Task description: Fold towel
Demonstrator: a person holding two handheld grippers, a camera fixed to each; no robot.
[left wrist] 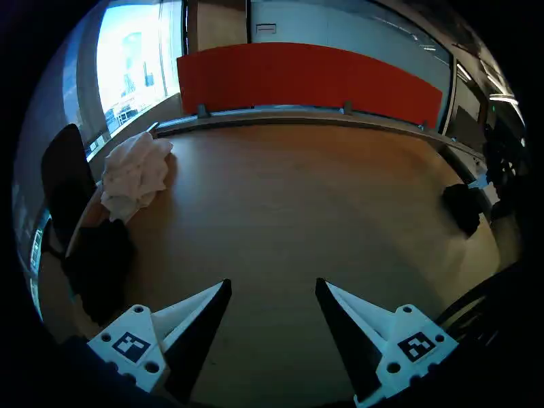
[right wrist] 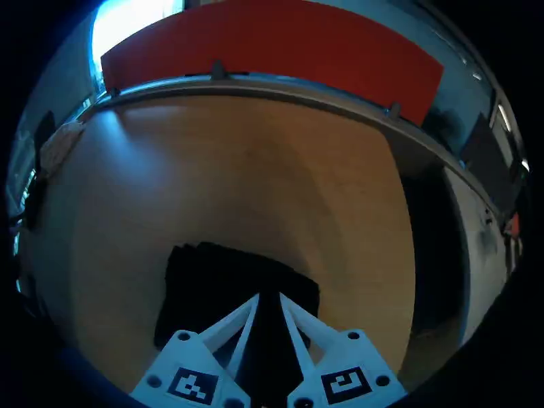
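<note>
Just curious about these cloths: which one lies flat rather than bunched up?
The black towel by the right hand-held gripper lies flat on the table; the white towel at the table's edge is a crumpled heap.

This looks like an office. A long wooden tabletop [left wrist: 292,204] stretches ahead of the left gripper [left wrist: 272,284], closed off at its far edge by a red desk divider [left wrist: 306,75] on a metal rail. Off to the gripper's left stand a dark chair [left wrist: 64,177] and a big bright window [left wrist: 129,68]. Strip lights [left wrist: 503,98] glow at upper right.
</note>
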